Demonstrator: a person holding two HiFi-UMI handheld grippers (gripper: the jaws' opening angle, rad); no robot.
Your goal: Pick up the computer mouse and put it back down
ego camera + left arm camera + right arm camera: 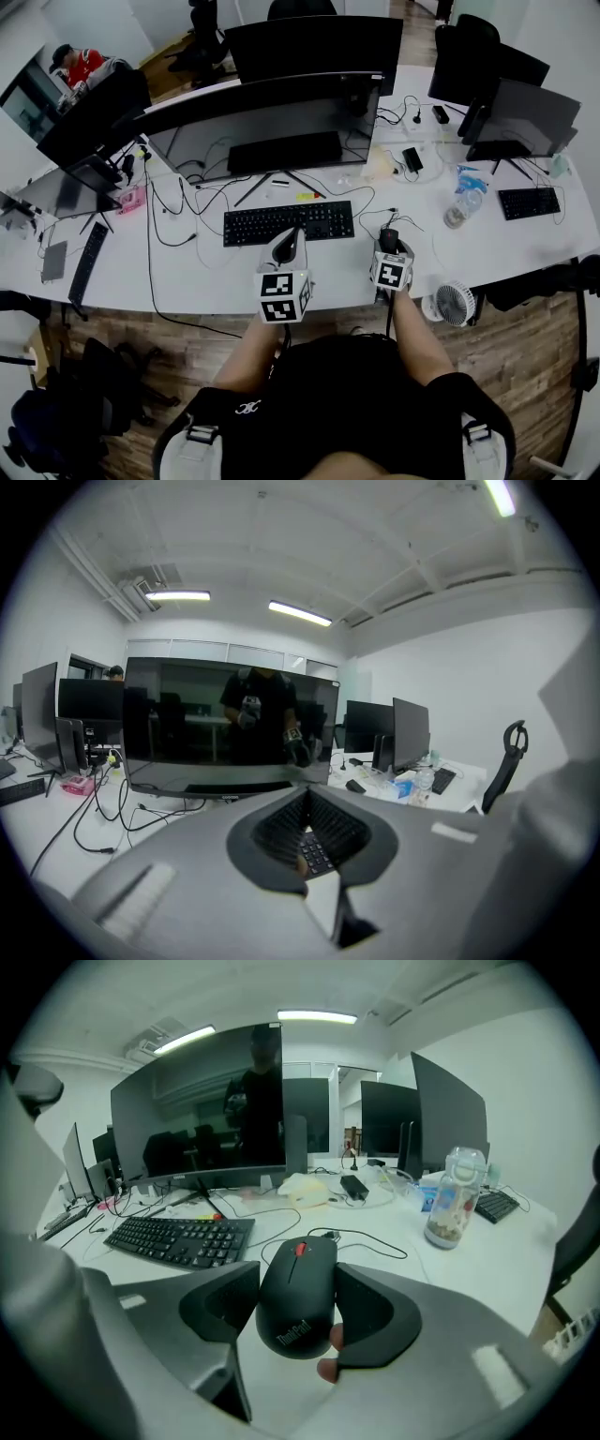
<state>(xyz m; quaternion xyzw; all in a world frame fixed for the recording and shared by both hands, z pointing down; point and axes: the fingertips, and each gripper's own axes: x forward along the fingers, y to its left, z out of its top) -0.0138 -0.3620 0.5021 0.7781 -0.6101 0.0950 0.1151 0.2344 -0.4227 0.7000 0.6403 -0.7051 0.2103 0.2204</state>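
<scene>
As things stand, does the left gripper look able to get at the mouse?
Probably not cleanly: the mouse sits between the jaws of the right gripper, which press both its sides, and the left gripper is shut, near the keyboard.

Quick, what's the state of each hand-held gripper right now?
Left hand-held gripper: shut, nothing between its jaws.
Right hand-held gripper: shut on the black computer mouse.

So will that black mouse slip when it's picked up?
Probably light and stiff: the mouse is a small hard shell. Its smooth rounded sides might slip in the right claw. Its thin cable could tug a little.
</scene>
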